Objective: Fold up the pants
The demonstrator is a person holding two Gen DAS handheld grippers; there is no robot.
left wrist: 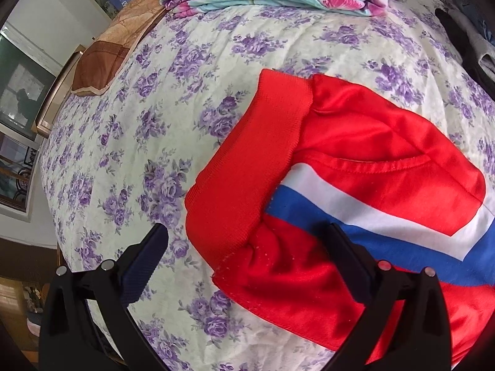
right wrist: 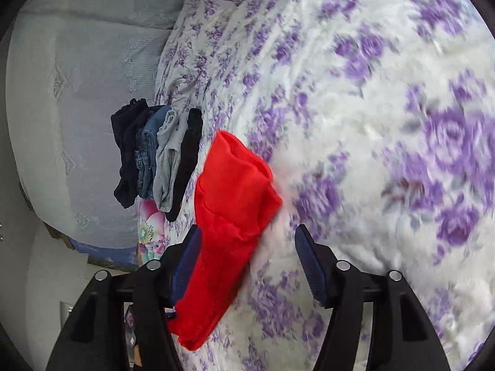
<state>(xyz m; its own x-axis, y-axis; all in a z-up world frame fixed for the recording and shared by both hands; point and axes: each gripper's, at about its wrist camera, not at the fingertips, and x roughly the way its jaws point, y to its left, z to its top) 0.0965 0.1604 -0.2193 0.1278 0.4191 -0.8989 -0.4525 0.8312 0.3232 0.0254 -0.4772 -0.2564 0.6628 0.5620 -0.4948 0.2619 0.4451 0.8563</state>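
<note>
Two grippers hover over the bed (left wrist: 130,142), fingers spread, nothing held. Left gripper (left wrist: 247,241) straddles the waistband corner of the red pants (left wrist: 355,142), already folded compact; their length runs rightward from the waistband. Right gripper (right wrist: 246,241) frames the opposite end. Folding looks nearly finished; next likely smoothing or stacking.

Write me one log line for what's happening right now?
task: fold pants | red pants folded on floral bedsheet | left claw open, over waistband | right claw open, at pants | folded clothes stack beyond
</note>
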